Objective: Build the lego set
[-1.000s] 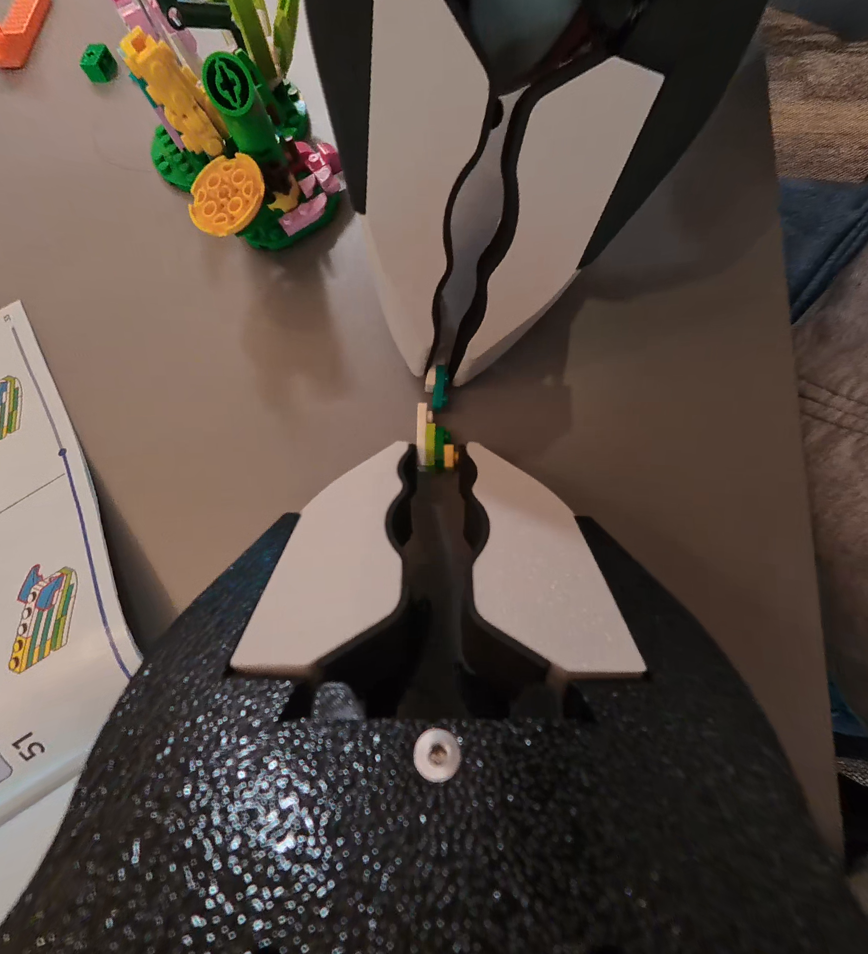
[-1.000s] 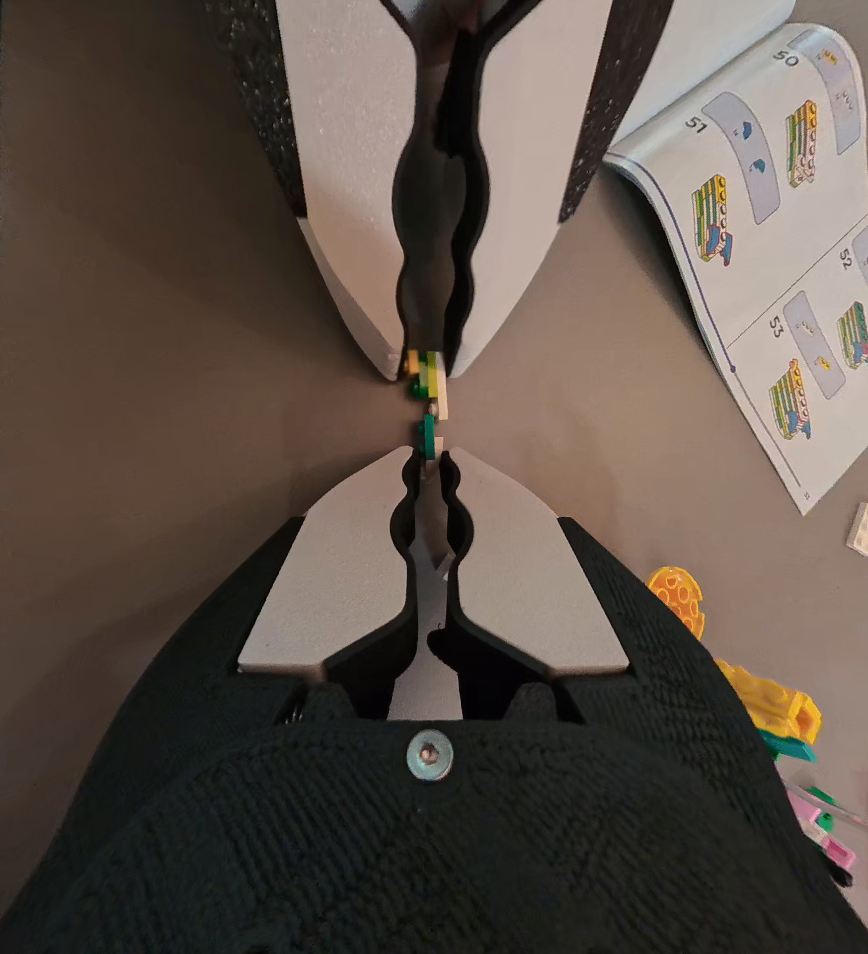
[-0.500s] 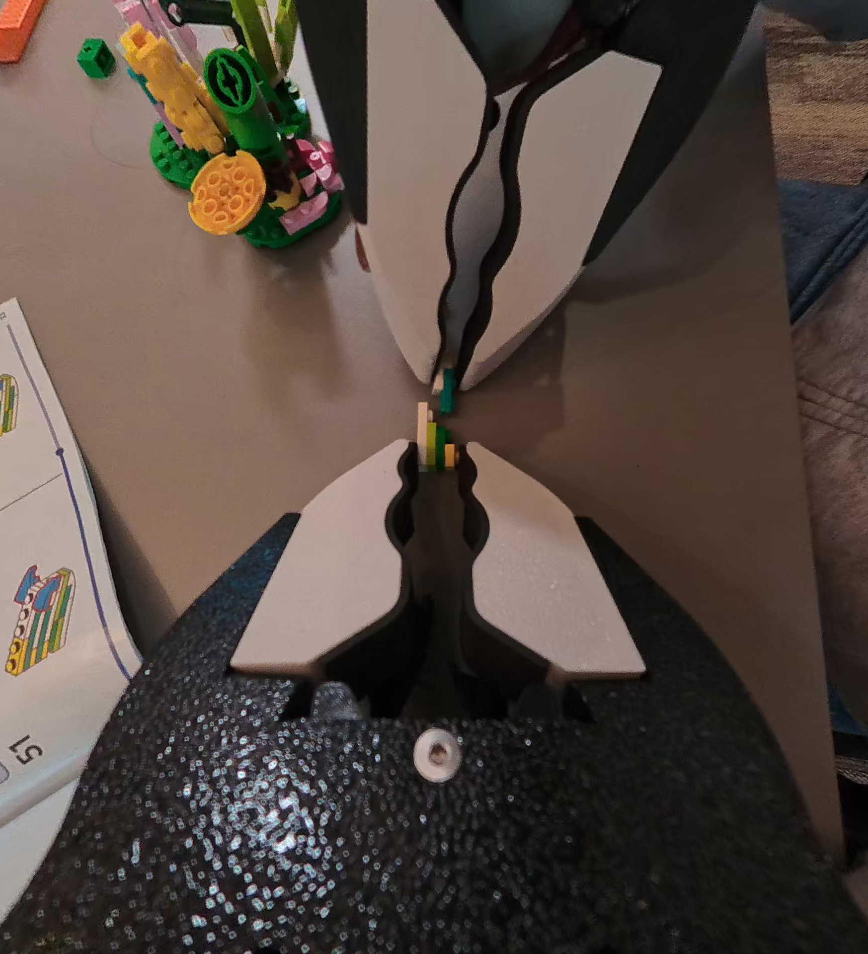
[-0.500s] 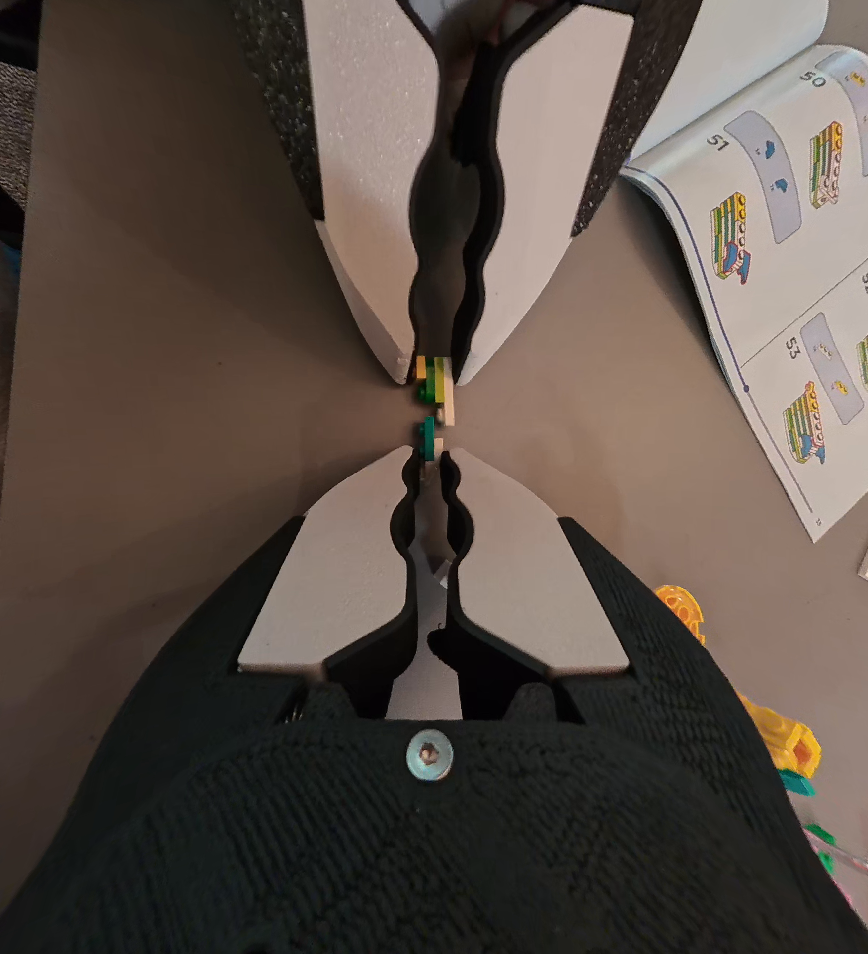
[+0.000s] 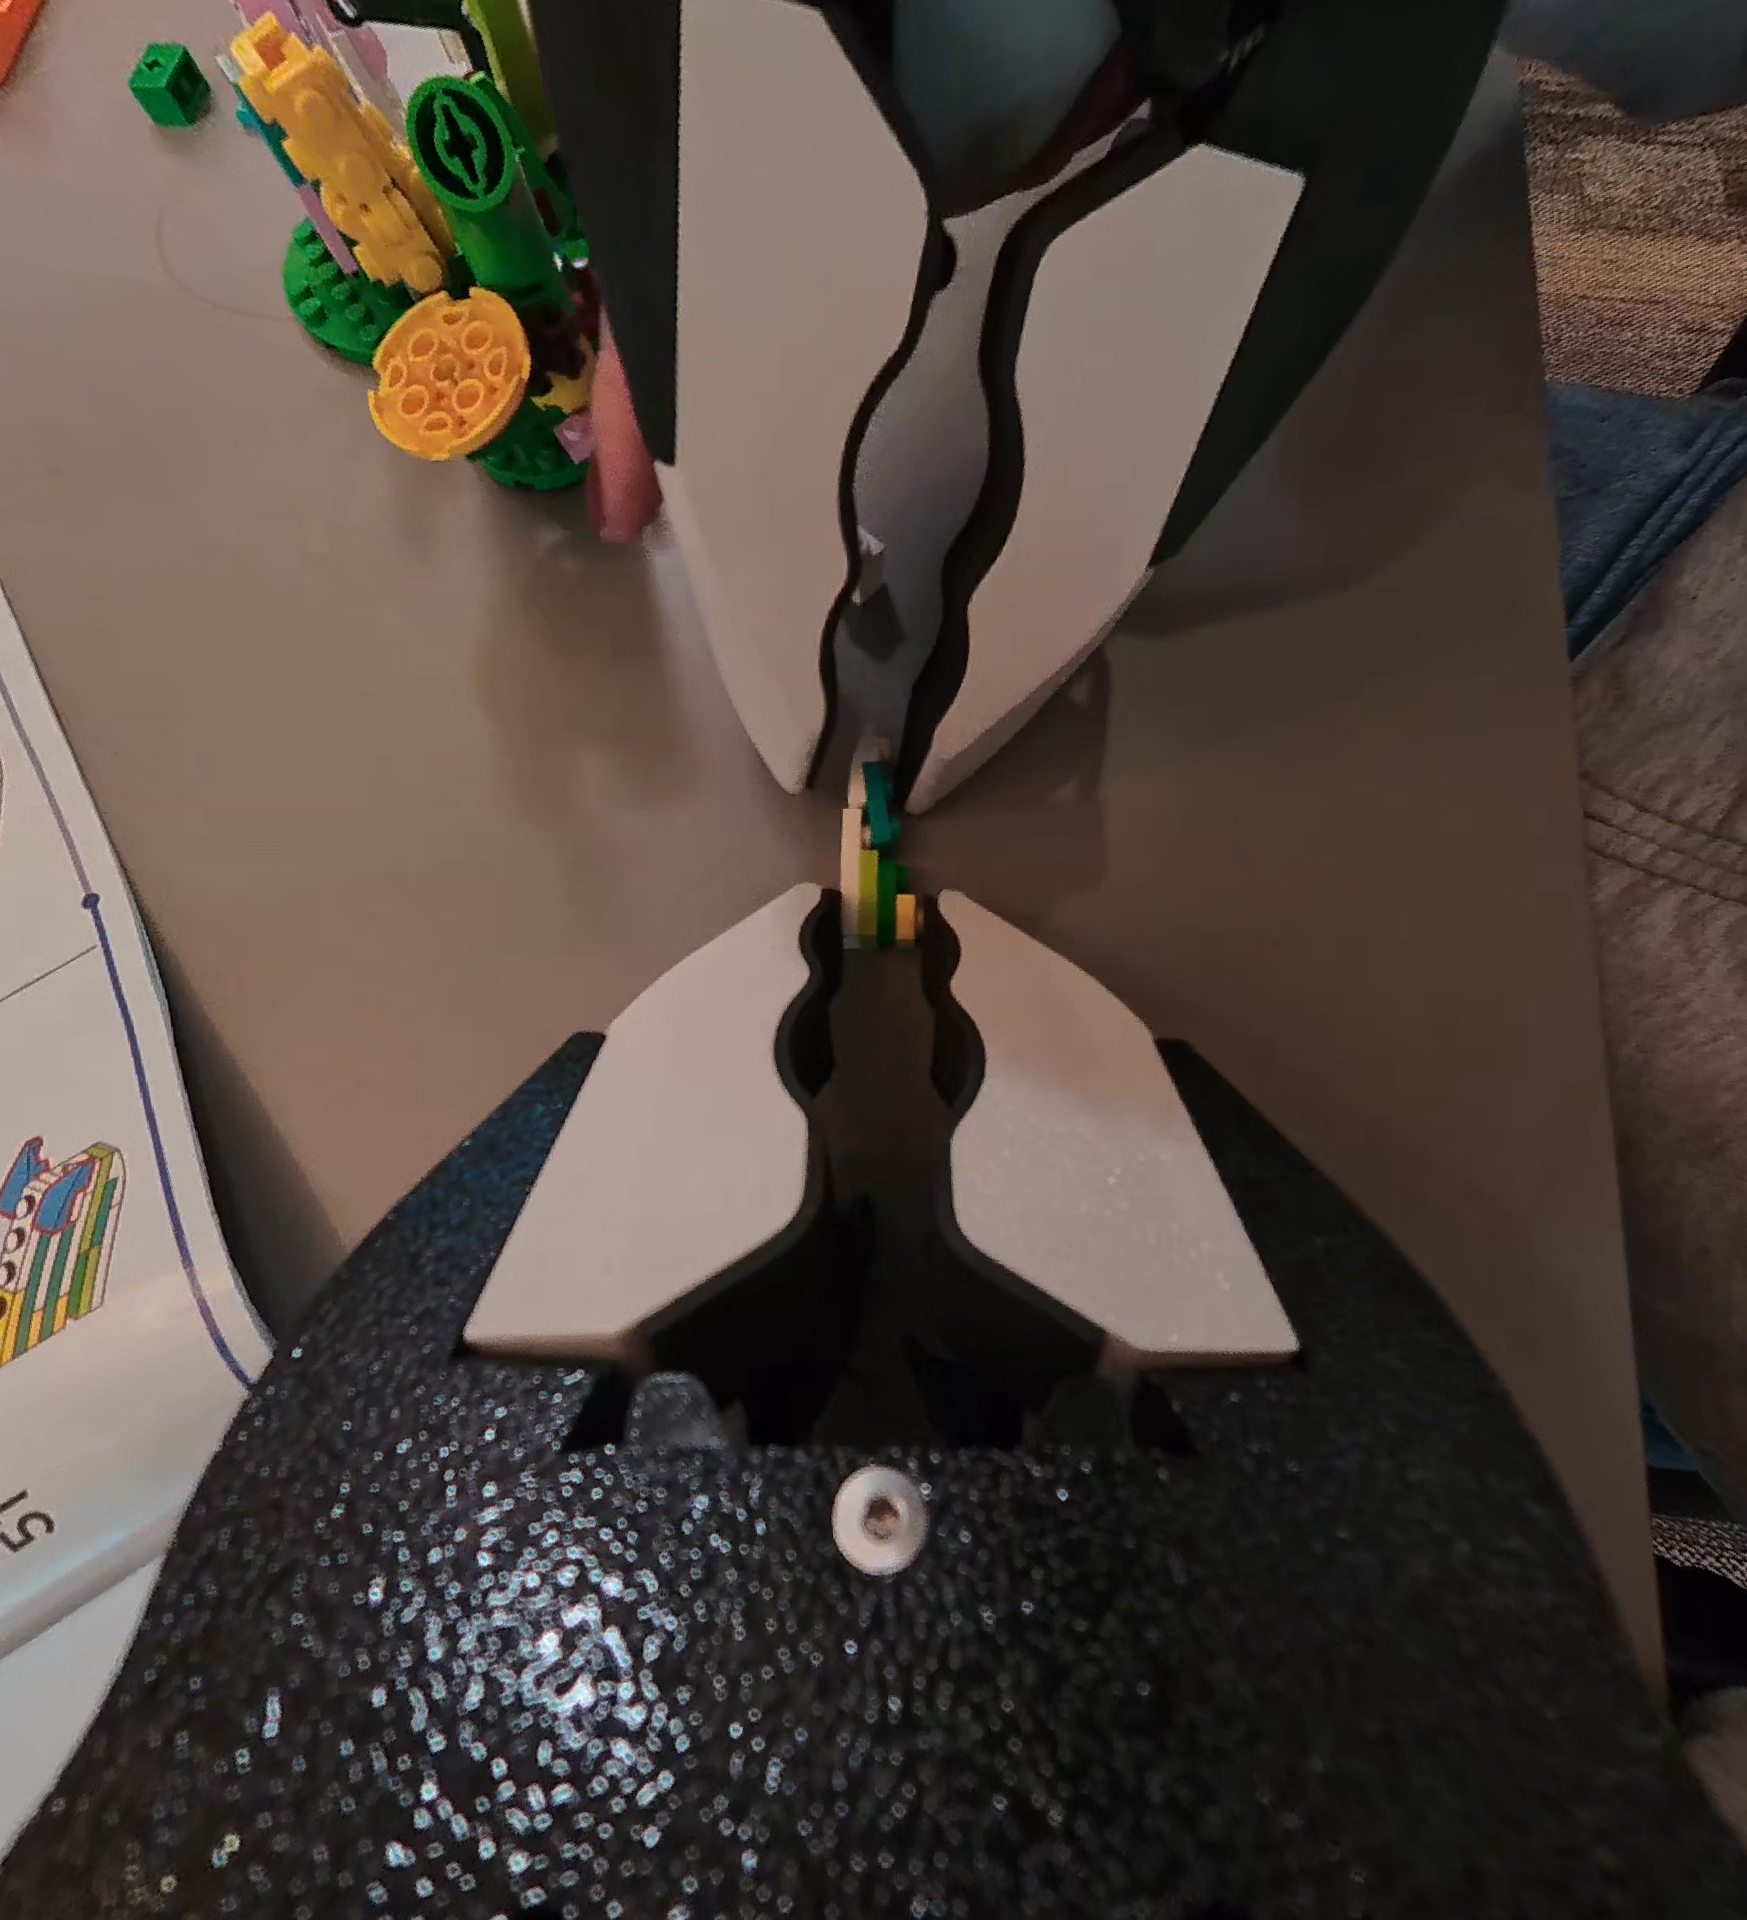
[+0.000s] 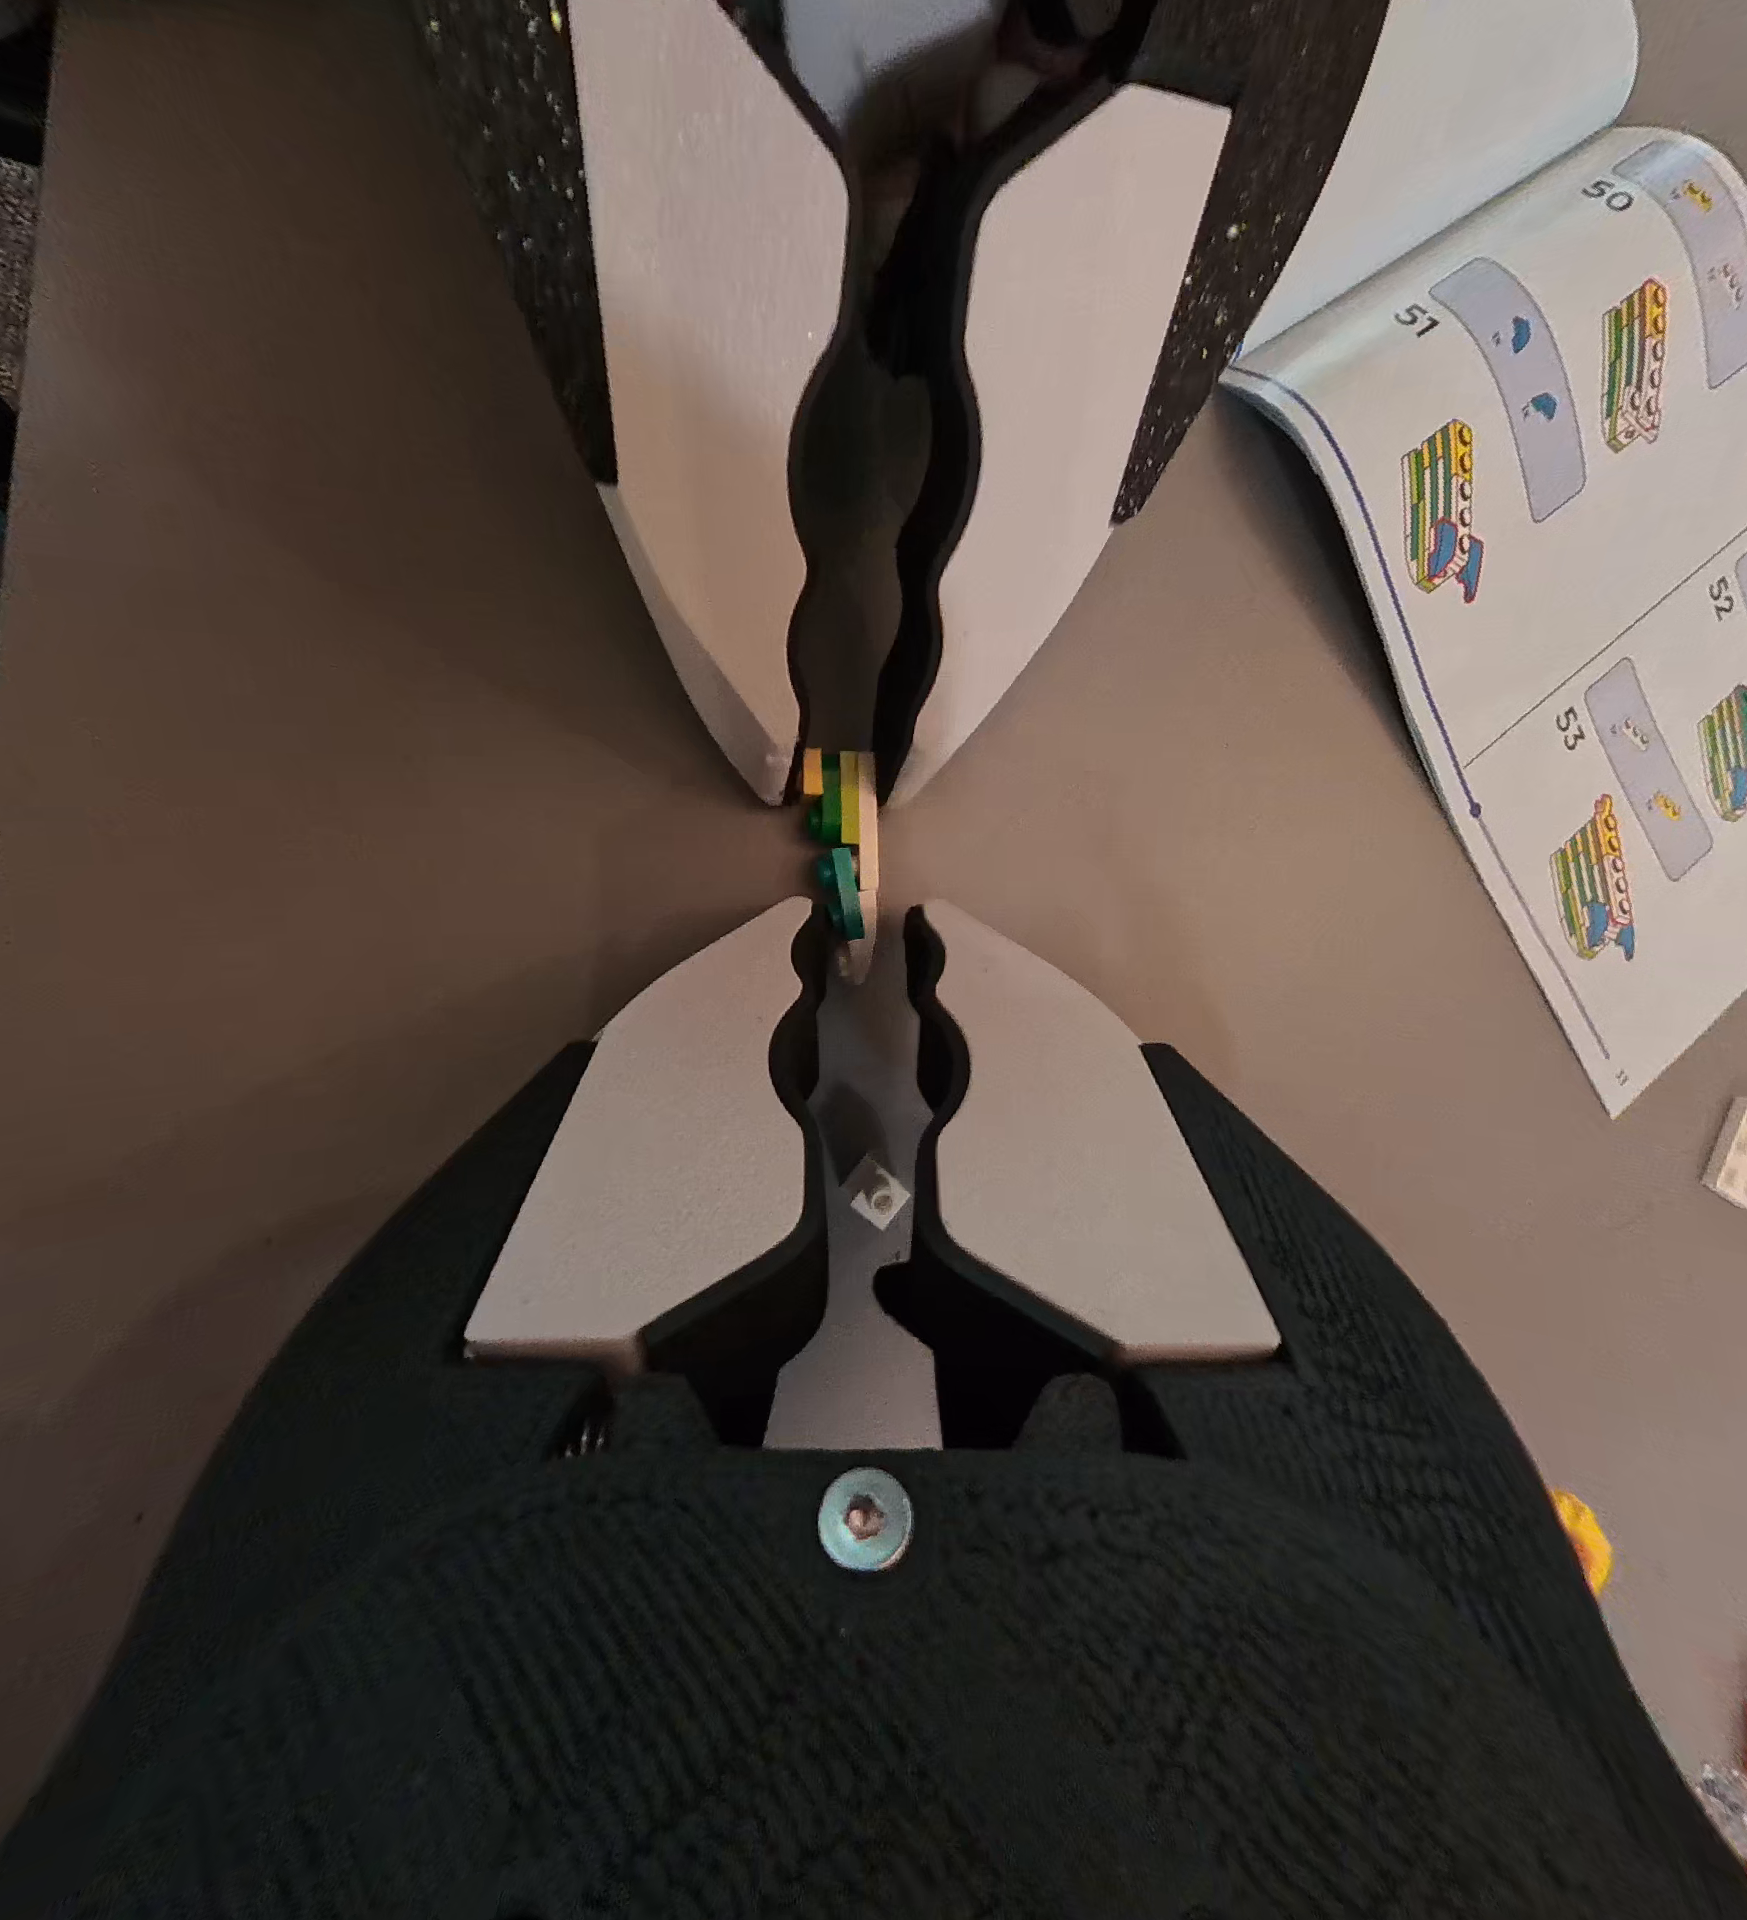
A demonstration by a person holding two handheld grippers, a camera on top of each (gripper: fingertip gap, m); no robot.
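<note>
The left gripper (image 5: 874, 914) clamps the brick stack (image 5: 877, 896) at centre; the teal piece (image 6: 841, 891) now touches the stack's white plate; the right gripper (image 6: 853, 920) has slackened, a gap beside the piece.

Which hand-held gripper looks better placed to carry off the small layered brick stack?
Left, probably. The left hand-held gripper presses both sides of the brick stack; the right hand-held gripper stands open around the teal piece, a gap showing beside it.
</note>
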